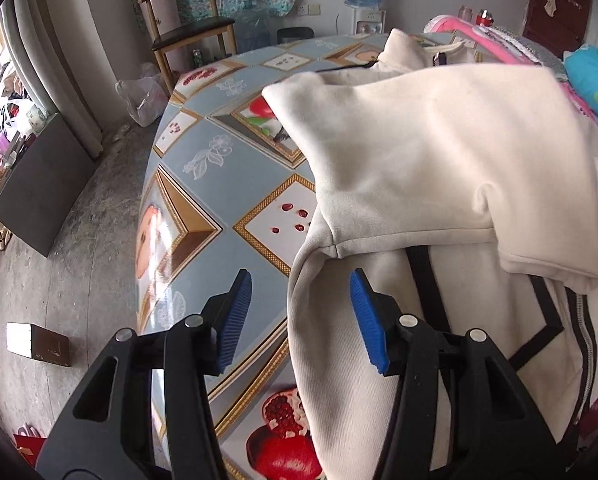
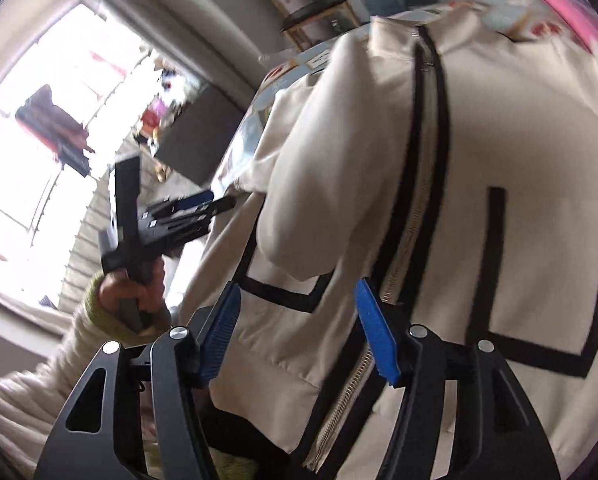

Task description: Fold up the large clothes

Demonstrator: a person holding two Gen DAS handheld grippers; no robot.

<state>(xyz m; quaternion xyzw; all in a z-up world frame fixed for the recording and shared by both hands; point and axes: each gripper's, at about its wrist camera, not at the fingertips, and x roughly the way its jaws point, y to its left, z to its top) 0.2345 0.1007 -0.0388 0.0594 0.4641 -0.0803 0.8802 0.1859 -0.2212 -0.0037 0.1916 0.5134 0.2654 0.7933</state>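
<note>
Left gripper (image 1: pixel 301 316) angled down, jaws apart over jacket (image 1: pixel 439 160) edge

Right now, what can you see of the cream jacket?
The cream jacket looks like soft fleece with black trim lines and a metal front zipper. It lies front up on the patterned table, one sleeve folded across its body, its collar at the far end. The left tool and right tool hover open above it; neither grips it.
</note>
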